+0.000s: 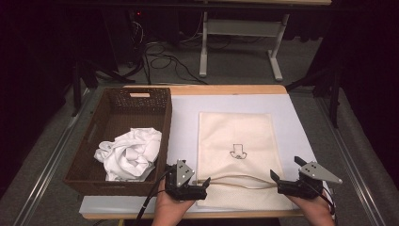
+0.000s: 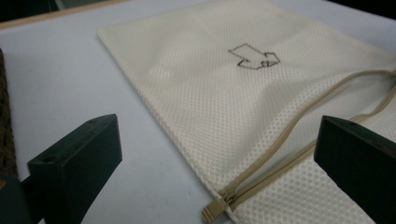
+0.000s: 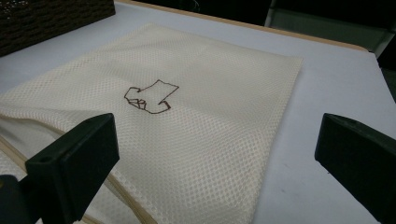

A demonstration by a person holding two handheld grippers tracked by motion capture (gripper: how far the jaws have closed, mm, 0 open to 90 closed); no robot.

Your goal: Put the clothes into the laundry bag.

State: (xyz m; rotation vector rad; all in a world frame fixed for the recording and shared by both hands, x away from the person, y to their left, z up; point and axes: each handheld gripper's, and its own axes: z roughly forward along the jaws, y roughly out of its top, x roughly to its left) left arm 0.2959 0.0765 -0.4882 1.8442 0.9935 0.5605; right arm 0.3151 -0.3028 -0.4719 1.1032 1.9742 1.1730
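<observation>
Both sets of jaws wide open, gripping nothing. Cream mesh laundry bag [image 1: 235,150] flat on desk [image 1: 183,127], zipper pull [image 2: 215,211] between left gripper [image 1: 201,184] jaws, bag's other near corner before right gripper [image 1: 278,182] jaws.

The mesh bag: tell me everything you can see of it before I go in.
The mesh bag is cream, fine-holed net fabric, rectangular, lying flat on the pale mat right of the wicker basket. A small dark outline emblem sits mid-panel. Its tan zipper runs along the near end and gapes open, the pull at the left corner. Both grippers hover open at its near corners, not touching.
</observation>
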